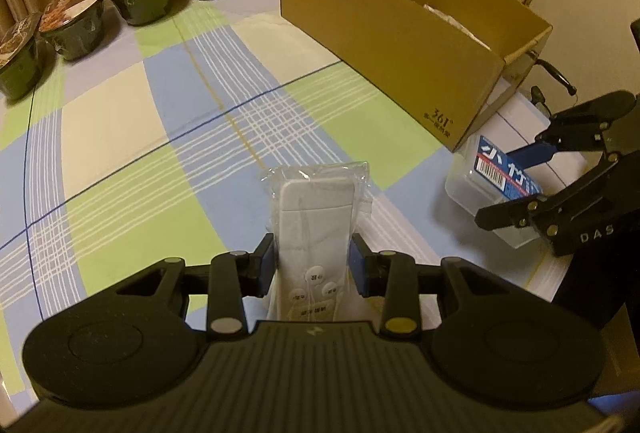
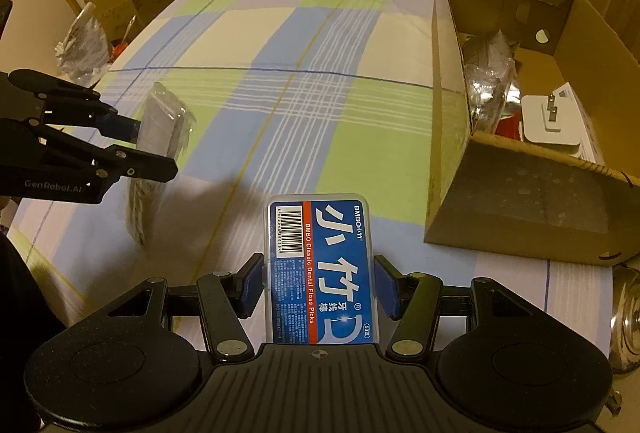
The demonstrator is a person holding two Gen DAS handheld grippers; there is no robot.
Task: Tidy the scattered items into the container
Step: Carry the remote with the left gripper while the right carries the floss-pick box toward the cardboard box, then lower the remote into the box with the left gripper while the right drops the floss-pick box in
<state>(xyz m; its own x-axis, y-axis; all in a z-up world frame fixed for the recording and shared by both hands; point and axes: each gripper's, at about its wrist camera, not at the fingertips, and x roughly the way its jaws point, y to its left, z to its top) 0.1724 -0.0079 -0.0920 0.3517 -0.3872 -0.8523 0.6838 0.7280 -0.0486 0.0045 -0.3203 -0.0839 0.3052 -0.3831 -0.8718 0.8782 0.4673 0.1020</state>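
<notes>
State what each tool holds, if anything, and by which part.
The left tool grips the bagged white remote by its long sides, near the button end. The right tool grips the dental floss pick box by its long sides, around mid-length.

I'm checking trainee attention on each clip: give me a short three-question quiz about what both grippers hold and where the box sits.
1. True or false: the left gripper is shut on the white remote control in a clear plastic bag.
2. Which item does the right gripper hold? A) a black noodle bowl B) the blue-labelled clear plastic floss pick box C) a white charger
3. Fill in: the open brown cardboard box stands on the checked ____.

Key: 1 true; 2 B; 3 tablecloth.
</notes>
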